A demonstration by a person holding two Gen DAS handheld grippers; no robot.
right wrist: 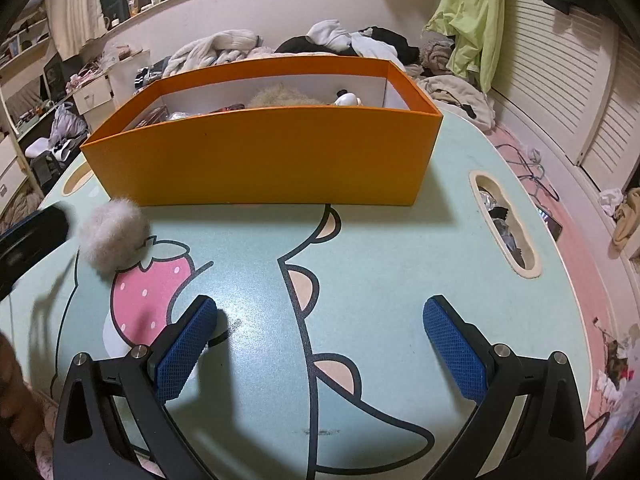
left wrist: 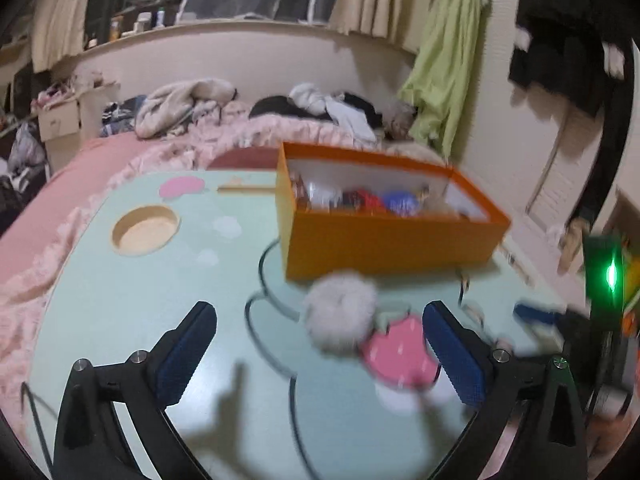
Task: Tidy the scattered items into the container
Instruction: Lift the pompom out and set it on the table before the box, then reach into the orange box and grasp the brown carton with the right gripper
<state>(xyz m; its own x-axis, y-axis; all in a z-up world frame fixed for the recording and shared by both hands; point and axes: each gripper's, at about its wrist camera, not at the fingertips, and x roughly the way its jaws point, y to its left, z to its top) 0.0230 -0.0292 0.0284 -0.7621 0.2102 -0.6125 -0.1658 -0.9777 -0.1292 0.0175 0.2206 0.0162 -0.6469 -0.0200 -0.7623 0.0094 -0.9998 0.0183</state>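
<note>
An orange box [left wrist: 384, 240] stands on the pale green table [left wrist: 120, 312] and holds several small items. It also shows in the right wrist view [right wrist: 264, 156]. A fluffy grey pom-pom [left wrist: 340, 316] lies on the table in front of the box, beside a printed pink strawberry. My left gripper [left wrist: 318, 354] is open and empty, just short of the pom-pom, which sits between and ahead of the fingers. My right gripper [right wrist: 320, 352] is open and empty over bare table; the pom-pom [right wrist: 112, 240] lies to its far left. The left gripper's finger [right wrist: 28, 240] shows at that view's left edge.
The table has a round cup hole [left wrist: 144, 230] and a slot [right wrist: 504, 224] with dark bits in it. A pink bed [left wrist: 80, 168] with piled clothes lies beyond the table. A green garment [right wrist: 472, 12] hangs by slatted doors at the right.
</note>
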